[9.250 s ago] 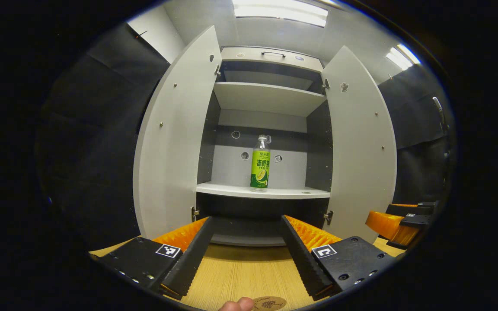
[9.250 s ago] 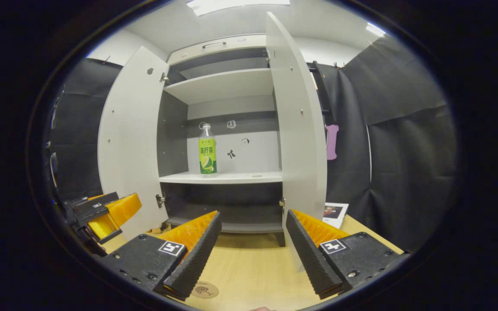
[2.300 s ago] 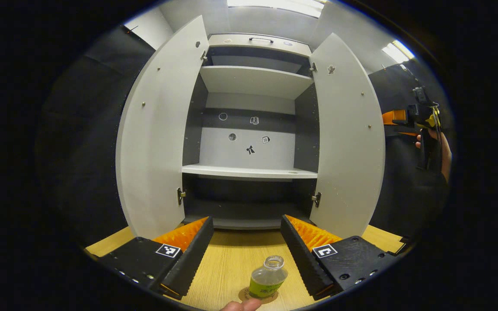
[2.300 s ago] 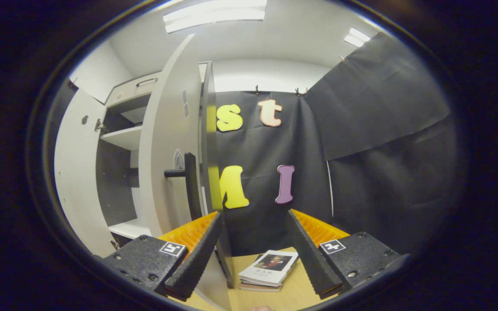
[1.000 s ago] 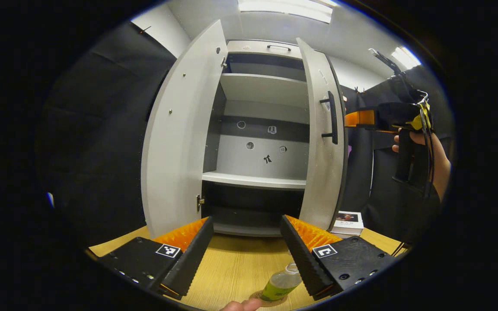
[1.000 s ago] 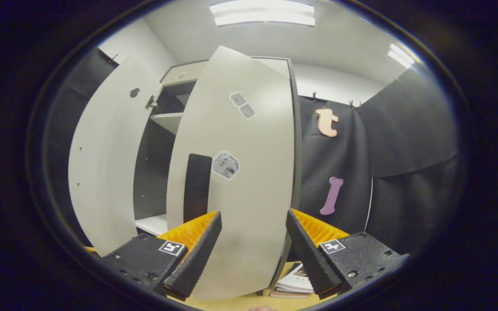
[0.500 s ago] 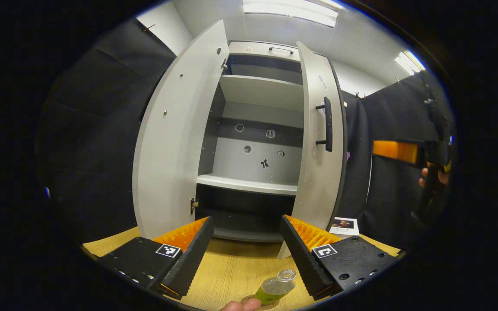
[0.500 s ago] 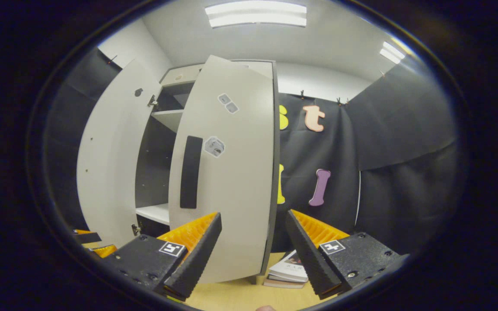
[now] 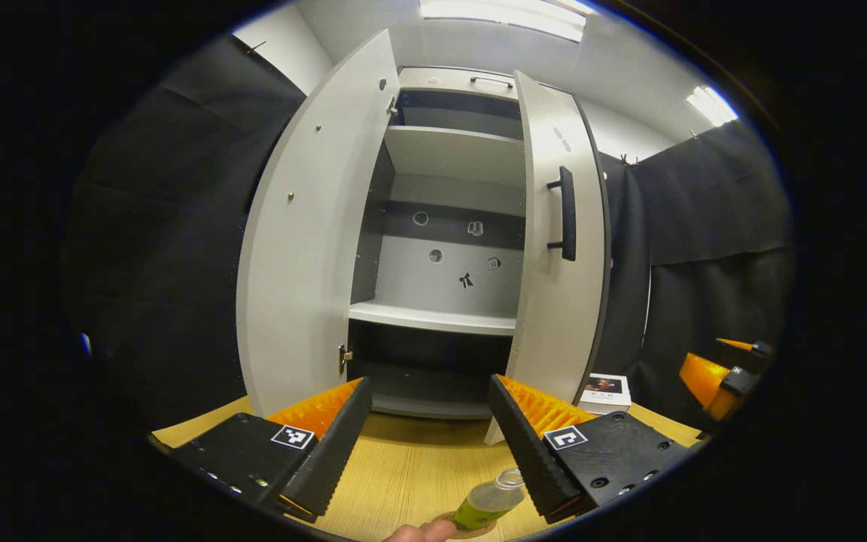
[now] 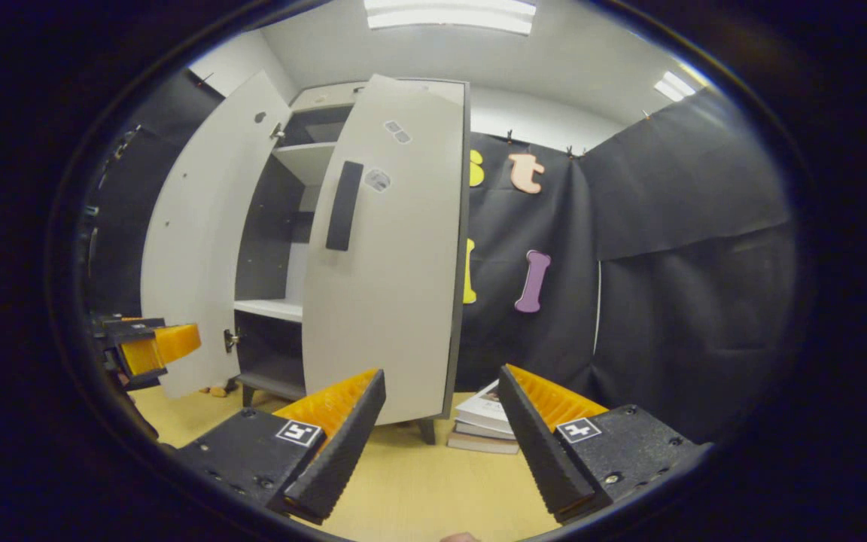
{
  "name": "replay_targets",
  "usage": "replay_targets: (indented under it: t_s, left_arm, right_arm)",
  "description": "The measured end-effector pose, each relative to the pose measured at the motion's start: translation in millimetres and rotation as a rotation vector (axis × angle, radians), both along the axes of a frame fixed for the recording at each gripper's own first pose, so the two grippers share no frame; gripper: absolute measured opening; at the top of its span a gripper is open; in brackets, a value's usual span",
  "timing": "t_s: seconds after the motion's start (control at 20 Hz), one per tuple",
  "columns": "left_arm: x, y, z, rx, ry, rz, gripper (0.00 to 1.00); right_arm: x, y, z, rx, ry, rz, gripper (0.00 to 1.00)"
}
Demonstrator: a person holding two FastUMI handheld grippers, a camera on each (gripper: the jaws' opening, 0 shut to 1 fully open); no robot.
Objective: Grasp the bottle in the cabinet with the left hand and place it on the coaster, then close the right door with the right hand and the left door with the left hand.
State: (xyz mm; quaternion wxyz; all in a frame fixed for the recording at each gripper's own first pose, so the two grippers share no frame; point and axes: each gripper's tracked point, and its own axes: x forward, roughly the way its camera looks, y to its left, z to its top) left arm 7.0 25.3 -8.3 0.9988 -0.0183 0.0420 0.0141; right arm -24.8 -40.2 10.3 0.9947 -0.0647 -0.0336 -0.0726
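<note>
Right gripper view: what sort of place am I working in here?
Likely a staged recording booth, not a real home: black cloth wall hung behind, a white two-door cabinet standing on a wooden tabletop, and a stack of books beside it.

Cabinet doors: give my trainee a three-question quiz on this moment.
1. True or false: the left door is wide open.
2. The right door is: A) wide open B) nearly shut C) missing.
3. Fill in: the bottle stands on the table beside the left claw's ____ finger.

Key: 1 true; 2 B; 3 right.

The left claw and the right claw are both open and hold nothing. The coaster peeks out under the bottle.
</note>
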Motion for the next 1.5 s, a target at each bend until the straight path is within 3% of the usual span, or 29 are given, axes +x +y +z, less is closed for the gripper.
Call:
replay_targets:
  t_s: [0.1, 0.2, 0.35, 0.4, 0.5, 0.8, 0.9, 0.95, 1.15, 1.3, 1.5]
  left_arm:
    - [-4.7, 1.1, 8.4, -0.018, -0.014, -0.002, 1.0]
    - [-14.3, 17.5, 32.9, -0.036, -0.05, 0.033, 0.95]
    - [-33.9, 77.7, 70.4, -0.028, -0.067, 0.156, 0.95]
    - [-40.0, 102.5, 84.1, -0.021, -0.086, 0.204, 1.0]
    - [-50.8, 154.5, 111.9, 0.002, -0.107, 0.297, 0.95]
    - [-2.5, 272.2, 149.5, 0.091, -0.09, 0.478, 0.94]
    - [16.9, 287.2, 158.2, 0.113, -0.108, 0.498, 1.0]
    - [25.0, 290.8, 161.7, 0.12, -0.117, 0.504, 0.95]
    - [40.2, 291.4, 157.4, 0.129, -0.11, 0.49, 0.95]
    - [44.6, 287.3, 155.0, 0.191, -0.124, 0.477, 0.93]
    - [42.4, 274.5, 146.0, 0.107, -0.104, 0.437, 0.92]
  right_arm:
    - [4.5, 6.1, -2.8, 0.028, 0.01, 0.027, 0.98]
    - [6.7, 13.7, -1.3, 0.021, 0.007, 0.052, 0.98]
    - [10.2, 12.2, 1.8, 0.003, 0.001, 0.064, 0.99]
    - [11.4, 11.6, 3.2, 0.006, 0.0, 0.067, 0.99]
    - [13.4, 9.8, 5.9, 0.018, -0.001, 0.077, 0.99]
    - [18.8, 2.6, 6.4, 0.033, 0.01, 0.075, 0.99]
    - [20.1, -5.1, 6.0, 0.036, 0.018, 0.061, 0.99]
    - [20.9, -7.7, 5.4, 0.043, 0.02, 0.056, 0.99]
    - [26.5, -17.0, 3.3, 0.033, 0.026, 0.044, 0.99]
    - [34.5, -23.4, 3.5, 0.026, 0.027, 0.04, 0.99]
    - [49.7, -15.6, 4.2, 0.05, 0.03, 0.07, 0.99]
